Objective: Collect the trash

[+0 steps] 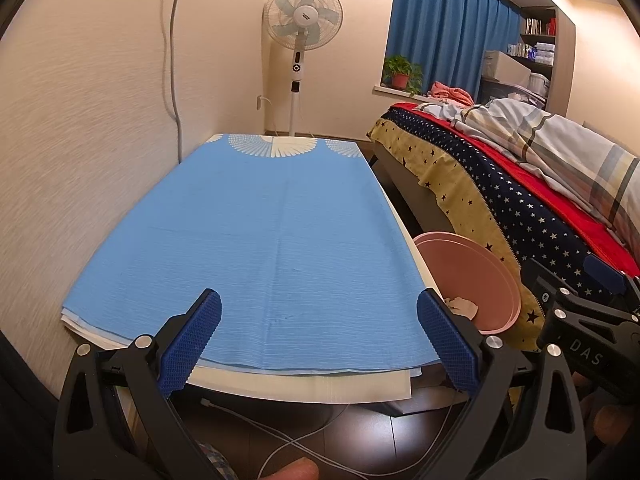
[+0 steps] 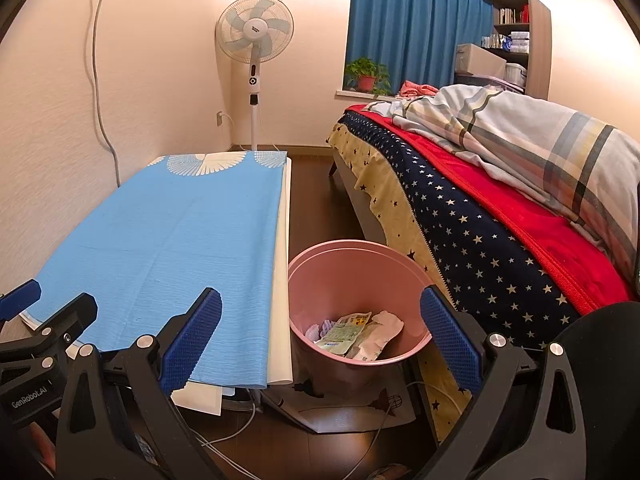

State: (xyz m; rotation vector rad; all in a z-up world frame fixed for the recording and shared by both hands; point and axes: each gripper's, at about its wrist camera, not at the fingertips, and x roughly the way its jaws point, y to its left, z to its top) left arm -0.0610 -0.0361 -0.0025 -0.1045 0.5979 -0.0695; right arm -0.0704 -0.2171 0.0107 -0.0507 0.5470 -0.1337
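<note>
Desk [image 1: 248, 216] at left against textured wall, flat rectangular top under ribbed light-blue cloth [image 2: 160, 232], white sheets poking out beneath. Left hand-held gripper [image 1: 319, 340] over near desk edge, knurled blue pads spread wide, nothing between. Right hand-held gripper [image 2: 321, 340] likewise wide open, empty, above round pink plastic bin [image 2: 356, 264] on floor between desk and bed [image 2: 500, 216]. Trash [image 2: 356, 334], crumpled wrappers and paper, lies inside bin.
</note>
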